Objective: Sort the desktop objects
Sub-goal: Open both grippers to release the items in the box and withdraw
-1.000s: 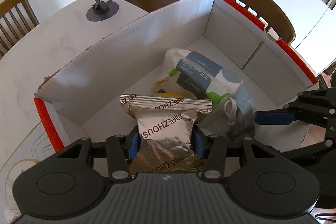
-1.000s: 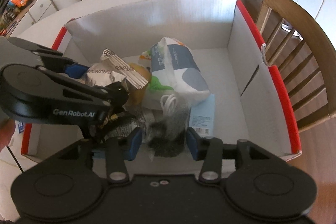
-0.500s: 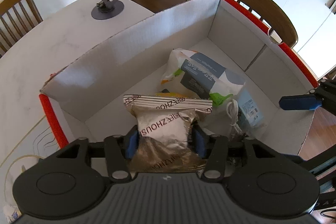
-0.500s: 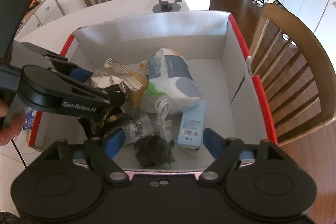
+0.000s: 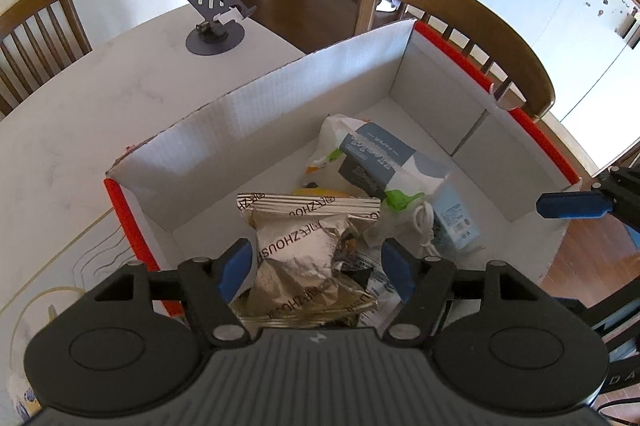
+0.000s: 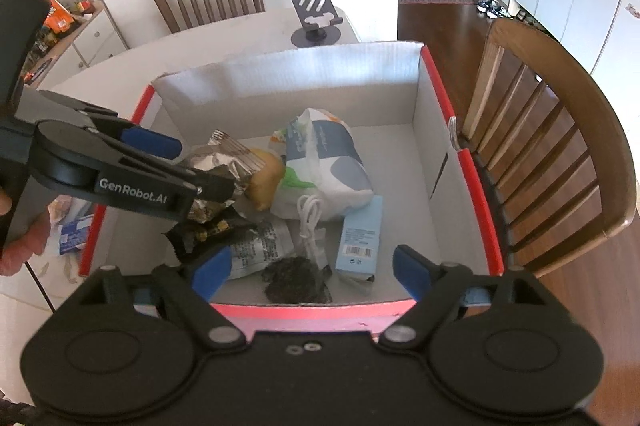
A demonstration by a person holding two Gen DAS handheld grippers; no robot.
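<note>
A white cardboard box (image 5: 280,94) (image 6: 300,78) with red edges stands on the table. A crinkled silver snack bag (image 5: 296,250) (image 6: 224,158) lies in its near left corner. My left gripper (image 5: 316,266) hangs just above it, jaws opening, with the bag between the blue pads and a gap on both sides. My right gripper (image 6: 312,272) is wide and still opening over the box's near wall. Below it lies a clear pouch (image 6: 304,266) holding a white cable and something black, touched by neither pad.
The box also holds a white and blue paper pack (image 5: 384,158) (image 6: 324,154), a light blue carton (image 6: 360,234), a yellow item (image 6: 266,178) and dark wrappers. A black phone stand (image 5: 214,22) sits on the table beyond. Wooden chairs (image 6: 560,146) flank the box.
Both grippers have opened and risen a little. The left let go of the silver bag, the right let go of the clear pouch; both items now rest in the box.
</note>
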